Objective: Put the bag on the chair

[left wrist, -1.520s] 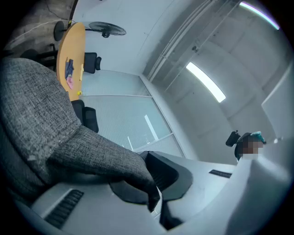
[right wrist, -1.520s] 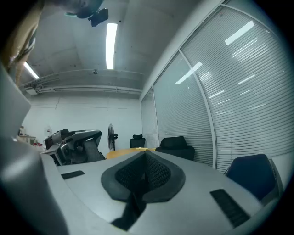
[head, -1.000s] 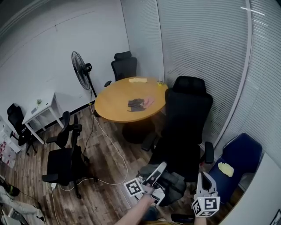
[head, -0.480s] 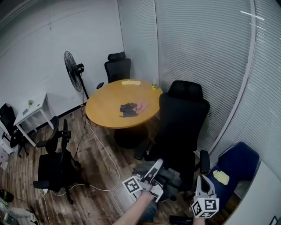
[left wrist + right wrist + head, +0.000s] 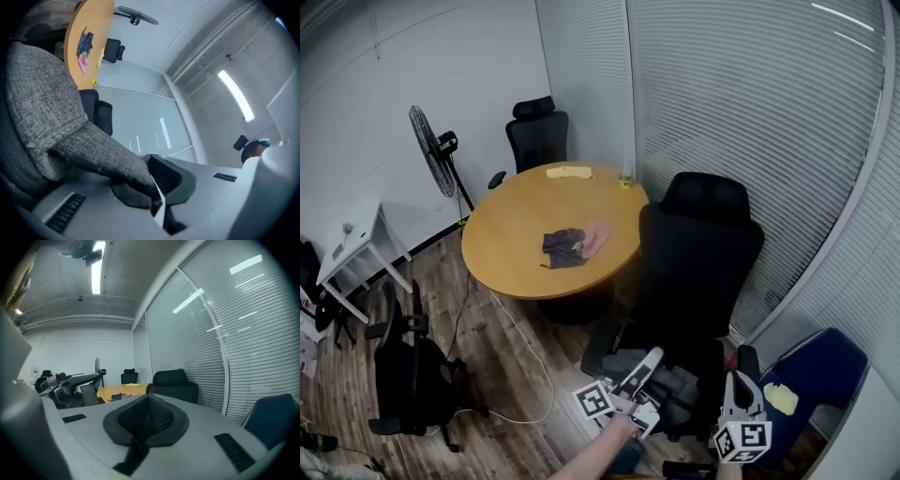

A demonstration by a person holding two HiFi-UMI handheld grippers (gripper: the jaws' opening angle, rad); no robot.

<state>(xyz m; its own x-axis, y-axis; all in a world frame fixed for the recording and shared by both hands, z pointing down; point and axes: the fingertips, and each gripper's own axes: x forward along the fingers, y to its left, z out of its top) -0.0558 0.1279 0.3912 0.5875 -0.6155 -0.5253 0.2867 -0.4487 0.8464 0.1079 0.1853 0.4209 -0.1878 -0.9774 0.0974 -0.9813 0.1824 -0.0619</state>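
While the left gripper (image 5: 648, 360) clamps a fold of the grey bag (image 5: 677, 385), with the black chair (image 5: 698, 253) just ahead, lower it squarely onto the seat before releasing; beside it, the right gripper (image 5: 737, 378) is closed on nothing.

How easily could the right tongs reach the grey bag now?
Probably yes: the right tongs, shut and empty, hover beside the grey bag held by the left tongs, with nothing visible between them; they must open first.
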